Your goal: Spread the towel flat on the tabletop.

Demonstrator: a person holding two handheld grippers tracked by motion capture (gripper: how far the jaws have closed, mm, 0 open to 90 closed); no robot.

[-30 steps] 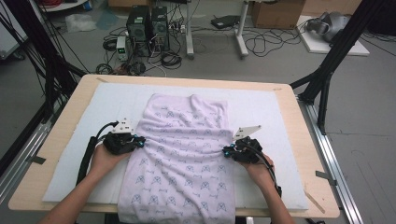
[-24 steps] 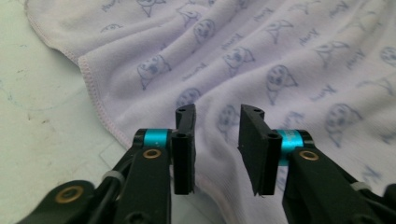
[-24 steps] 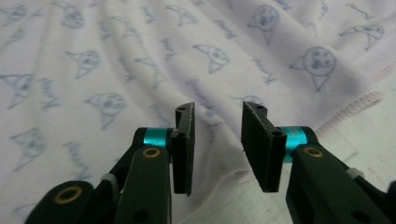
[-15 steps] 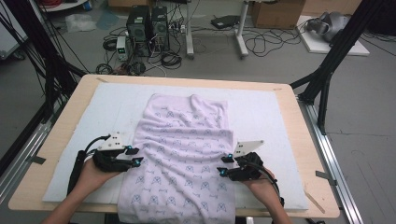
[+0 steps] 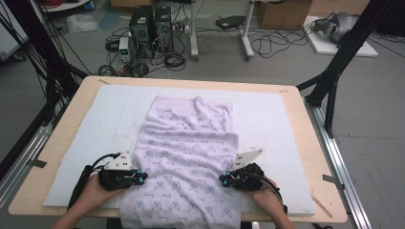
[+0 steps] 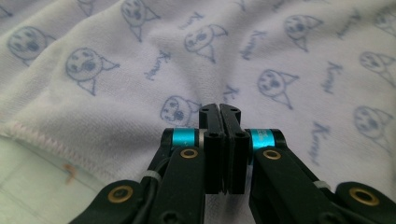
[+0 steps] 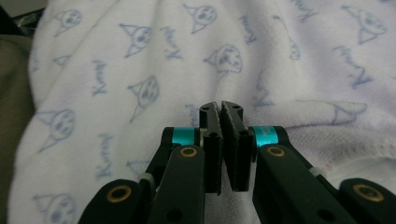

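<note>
A pale lilac towel [image 5: 186,148] printed with blue cat faces lies lengthwise on the white mat [image 5: 272,119], and its near end hangs over the table's front edge. My left gripper [image 5: 142,177] rests at the towel's left edge, jaws shut. My right gripper [image 5: 223,180] sits at the right edge, also shut. In the left gripper view the closed gripper [image 6: 219,108] lies over the towel [image 6: 140,46], with the stitched hem [image 6: 51,142] passing below left. In the right gripper view the gripper [image 7: 220,106] is pressed together above the towel [image 7: 140,60]. No fabric shows between either pair.
The wooden table [image 5: 317,157] frames the mat, with bare mat on both sides of the towel. Black frame struts [image 5: 334,71] stand at the right and left corners. Computers and cables [image 5: 153,28] lie on the floor beyond the far edge.
Both grippers have slid toward the person along the towel's side edges. The towel's far end has stayed where it was.
</note>
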